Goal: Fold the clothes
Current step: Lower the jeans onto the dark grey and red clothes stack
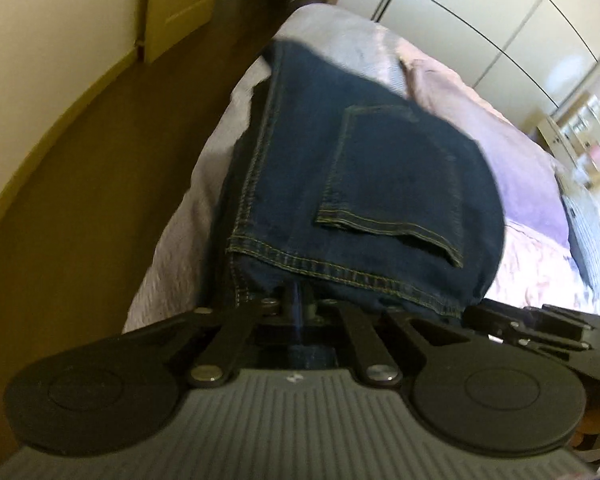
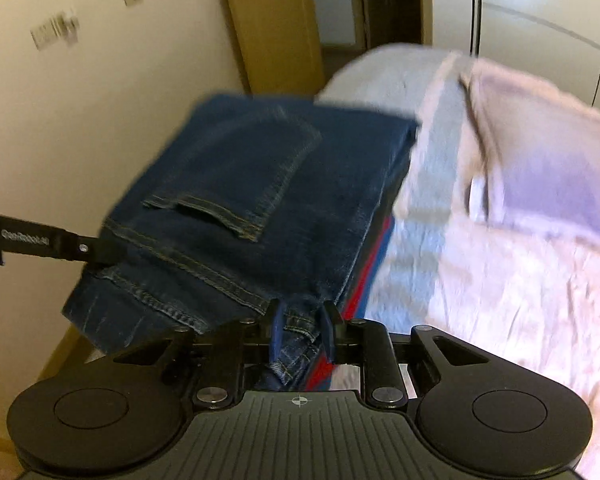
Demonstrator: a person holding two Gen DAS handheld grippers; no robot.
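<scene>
Item: folded dark-blue jeans (image 2: 260,184), back pocket up, carried above the bed's pale quilt (image 2: 480,300). Left gripper (image 1: 296,300) pinched shut on the waistband edge; right gripper (image 2: 300,320) clamps bunched denim. Risk: thin edge-holds slip, fold falls open.

Left gripper (image 1: 298,300) fingertips hidden under jeans (image 1: 364,184) waistband. Red-and-blue striped garment (image 2: 366,276) mostly covered by jeans; type indeterminate. Shelf items (image 1: 584,148) too blurred to identify. Wall papers (image 2: 54,32) smeared, unreadable.
</scene>
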